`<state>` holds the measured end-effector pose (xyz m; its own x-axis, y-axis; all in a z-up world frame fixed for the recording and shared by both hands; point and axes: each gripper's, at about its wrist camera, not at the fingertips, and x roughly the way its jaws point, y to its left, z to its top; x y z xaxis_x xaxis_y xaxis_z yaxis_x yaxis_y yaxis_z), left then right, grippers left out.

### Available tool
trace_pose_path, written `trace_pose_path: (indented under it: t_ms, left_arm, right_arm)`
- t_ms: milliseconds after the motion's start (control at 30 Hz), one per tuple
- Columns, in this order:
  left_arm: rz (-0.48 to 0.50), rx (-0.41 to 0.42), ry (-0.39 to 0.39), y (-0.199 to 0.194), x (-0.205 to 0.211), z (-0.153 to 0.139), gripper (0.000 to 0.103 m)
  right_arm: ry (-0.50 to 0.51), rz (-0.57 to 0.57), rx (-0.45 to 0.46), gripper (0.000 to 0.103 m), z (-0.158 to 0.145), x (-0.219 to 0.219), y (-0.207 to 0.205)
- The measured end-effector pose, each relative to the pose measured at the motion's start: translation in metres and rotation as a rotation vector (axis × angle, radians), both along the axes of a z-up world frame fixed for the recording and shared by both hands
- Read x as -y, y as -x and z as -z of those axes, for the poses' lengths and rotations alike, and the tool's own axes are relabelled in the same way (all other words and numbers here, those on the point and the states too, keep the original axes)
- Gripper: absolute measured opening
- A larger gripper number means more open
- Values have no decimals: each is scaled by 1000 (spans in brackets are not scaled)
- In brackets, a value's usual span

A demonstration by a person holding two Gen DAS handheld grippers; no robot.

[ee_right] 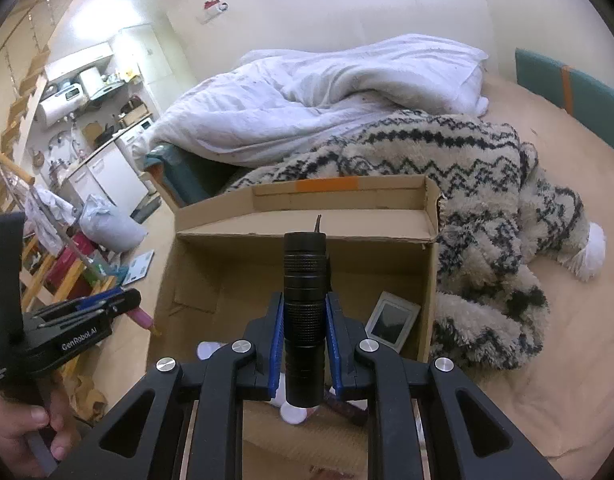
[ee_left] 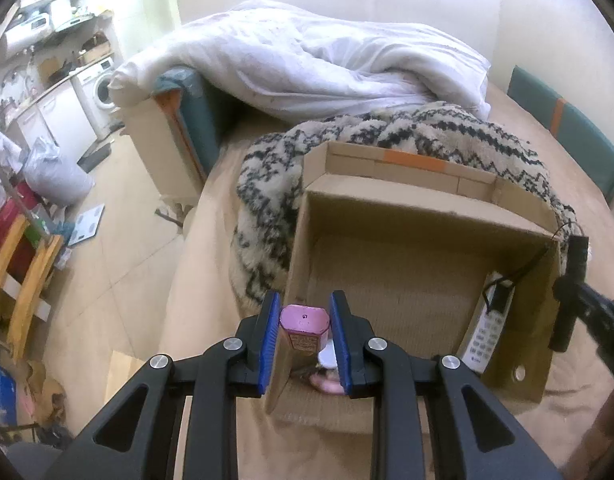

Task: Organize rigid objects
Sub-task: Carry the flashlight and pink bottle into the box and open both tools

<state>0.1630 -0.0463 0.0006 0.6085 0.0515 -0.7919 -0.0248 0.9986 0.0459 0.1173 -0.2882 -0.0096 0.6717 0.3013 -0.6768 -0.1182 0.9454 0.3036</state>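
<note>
Over a bed, the left hand-held gripper (ee_left: 303,334) clamps a pink-capped bottle (ee_left: 304,330) between its blue pads, just above the near left corner of an open cardboard box (ee_left: 427,216). The right hand-held gripper (ee_right: 305,334) grips a black flashlight (ee_right: 305,312) above the same box; ahead and to its right, a white remote (ee_left: 483,340) leans against the box wall.
</note>
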Motion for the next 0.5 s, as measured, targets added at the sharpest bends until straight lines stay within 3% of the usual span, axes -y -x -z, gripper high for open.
trace_pose_path:
  t_ms: [500]
  left_arm:
    - [10, -89, -83, -41, 33, 57, 23]
  right_arm:
    - [51, 8, -203, 21, 48, -7, -24]
